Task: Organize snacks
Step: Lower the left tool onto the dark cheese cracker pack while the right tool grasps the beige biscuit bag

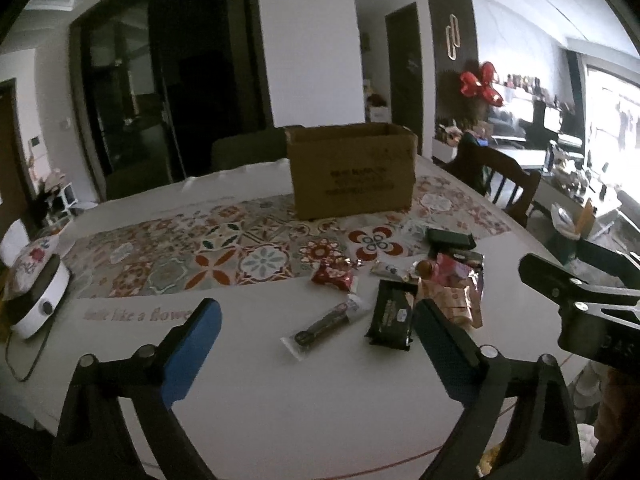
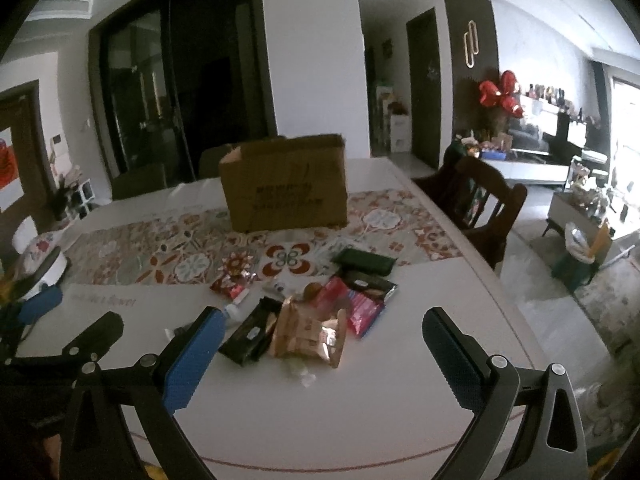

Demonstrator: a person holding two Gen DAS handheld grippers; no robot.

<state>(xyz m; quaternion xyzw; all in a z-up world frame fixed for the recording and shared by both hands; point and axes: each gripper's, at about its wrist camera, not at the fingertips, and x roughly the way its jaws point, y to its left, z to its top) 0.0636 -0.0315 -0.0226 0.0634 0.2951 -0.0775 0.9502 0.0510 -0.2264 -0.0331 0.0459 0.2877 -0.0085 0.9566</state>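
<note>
A heap of snack packets lies on the white table in front of an open cardboard box [image 1: 352, 172] [image 2: 286, 184]. In the left wrist view I see a red foil packet [image 1: 332, 276], a long dark bar [image 1: 324, 326], a black packet [image 1: 392, 316] and pink and tan packets [image 1: 460, 292]. My left gripper [image 1: 316, 320] hangs open above the table short of the long bar, holding nothing. My right gripper [image 2: 324, 328] is open and empty too, just short of the tan packets [image 2: 308, 332], the black packet [image 2: 252, 332] and a pink packet [image 2: 360, 308]. A dark green packet [image 2: 364, 260] lies behind them.
A patterned runner [image 1: 200, 252] crosses the table under the box. A white round appliance [image 1: 36, 304] with a cord sits at the table's left edge. A wooden chair [image 2: 480, 208] stands at the right side. The table's curved front edge is near both grippers.
</note>
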